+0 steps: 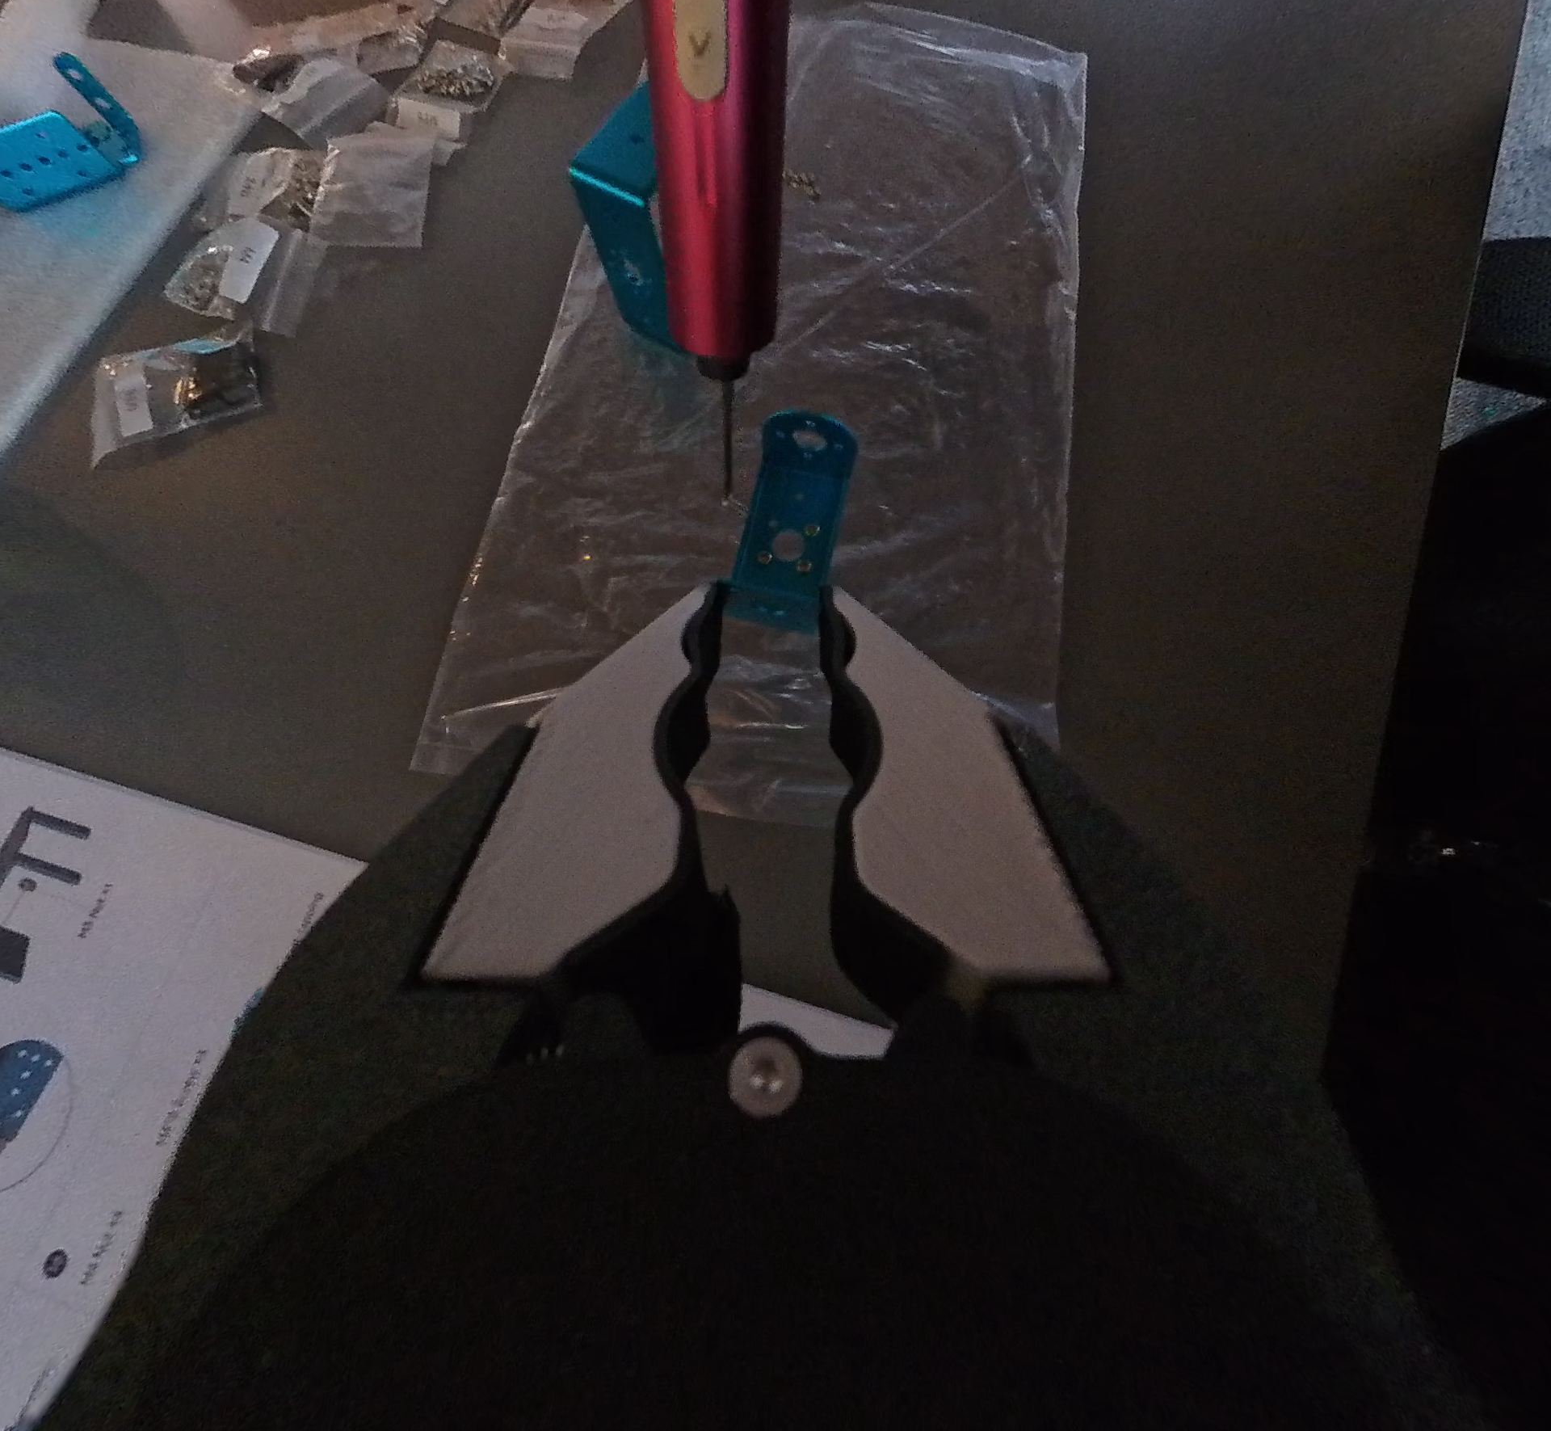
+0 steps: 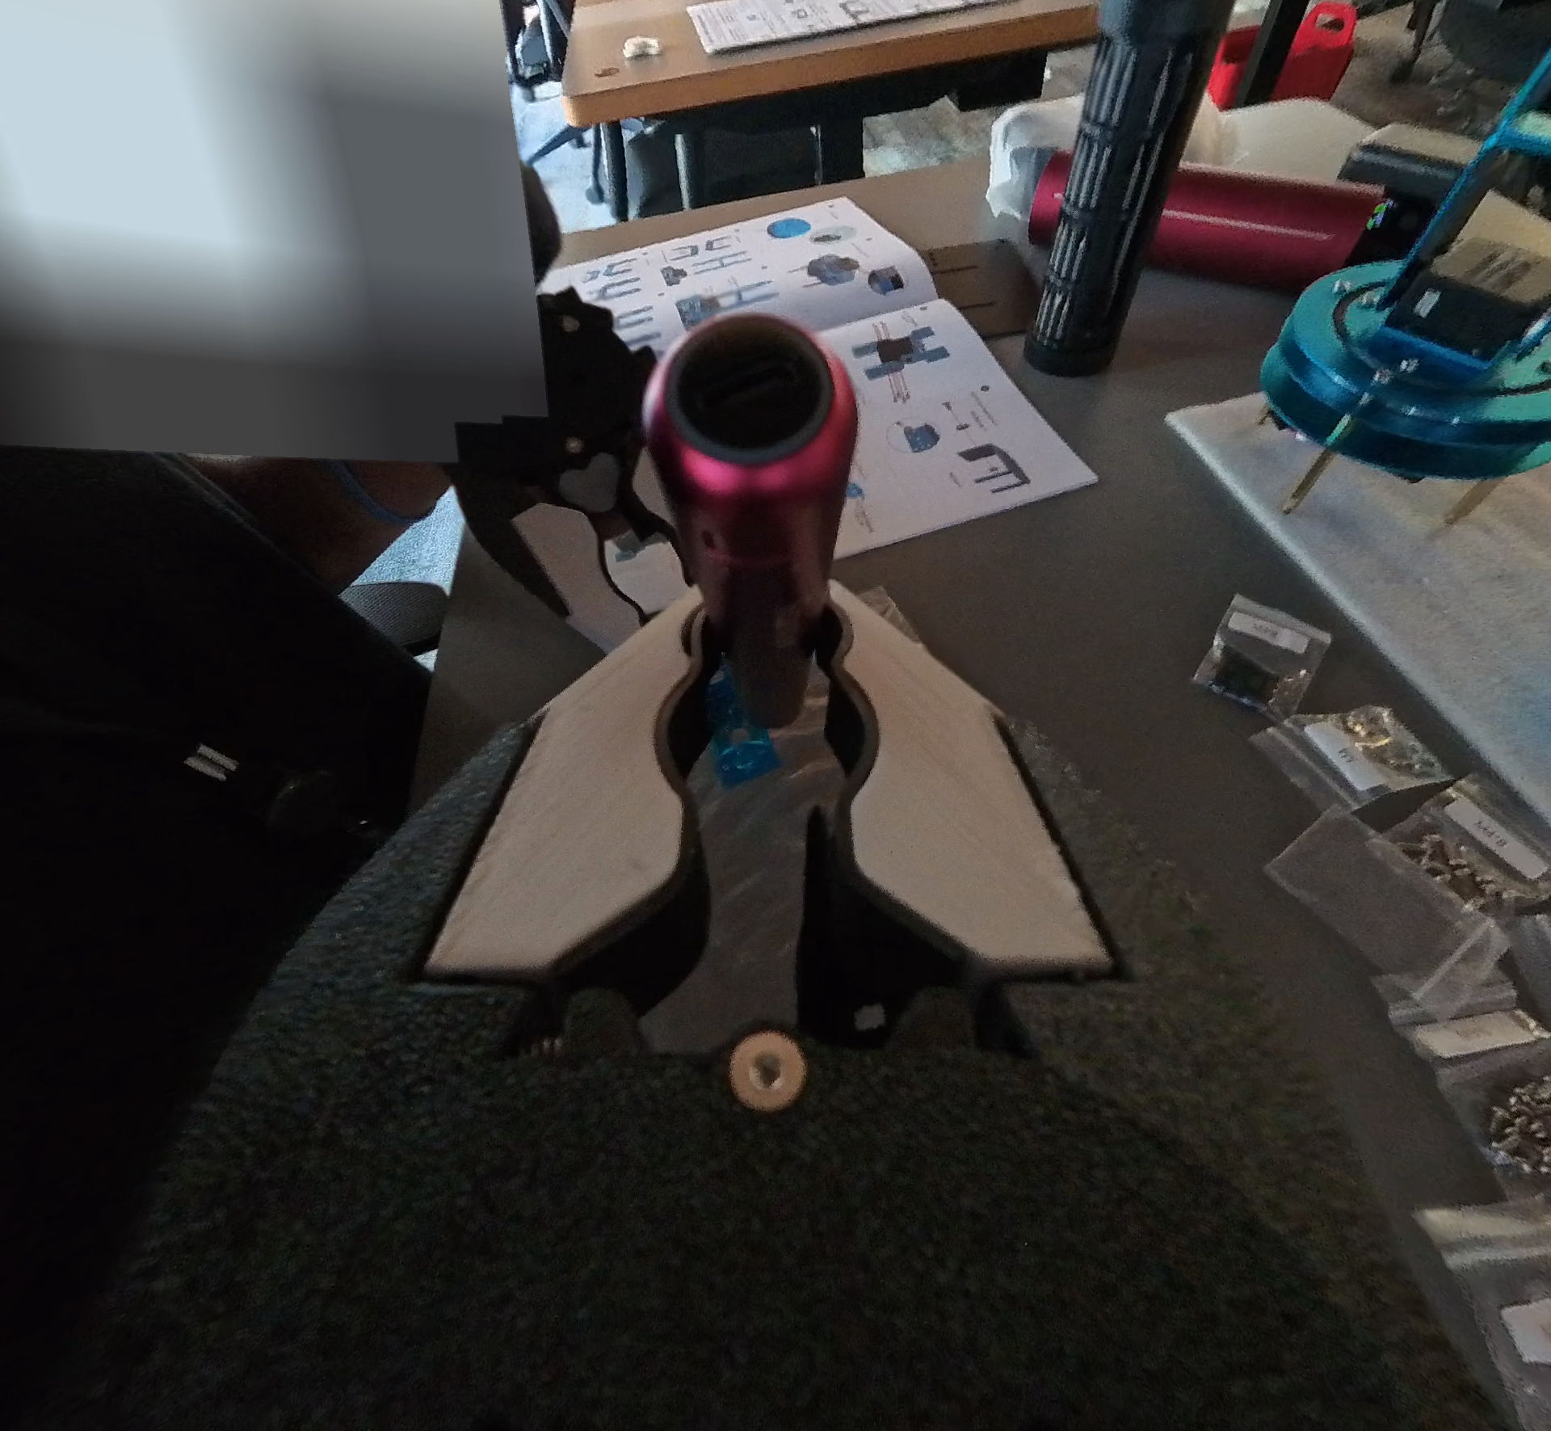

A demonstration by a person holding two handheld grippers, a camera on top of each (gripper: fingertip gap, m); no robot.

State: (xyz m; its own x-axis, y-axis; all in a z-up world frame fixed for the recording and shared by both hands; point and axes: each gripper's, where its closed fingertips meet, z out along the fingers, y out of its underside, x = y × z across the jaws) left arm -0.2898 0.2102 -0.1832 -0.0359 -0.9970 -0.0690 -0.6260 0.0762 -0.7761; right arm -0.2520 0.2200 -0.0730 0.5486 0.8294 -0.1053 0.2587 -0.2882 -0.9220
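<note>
My left gripper [image 1: 772, 601] is shut on a small blue metal bracket [image 1: 789, 526] with holes and holds it over a clear plastic bag [image 1: 881, 383] on the grey table. My right gripper [image 2: 768, 635] is shut on a magenta electric screwdriver [image 2: 747, 484]. In the left wrist view the screwdriver [image 1: 722, 115] comes down from above, and its thin bit [image 1: 725, 450] ends just left of the bracket. A second blue bracket [image 1: 613, 215] lies behind the screwdriver. The held bracket [image 2: 738, 753] and the left gripper [image 2: 587, 551] show in the right wrist view.
Small bags of screws [image 1: 352, 157] and another blue bracket [image 1: 59, 148] lie at the left. An open instruction booklet [image 2: 839, 350] lies ahead. A black bit holder [image 2: 1116, 157], a magenta case [image 2: 1217, 224] and a blue robot base [image 2: 1410, 383] stand to the right. There is about 12 cm between the tips of the two grippers.
</note>
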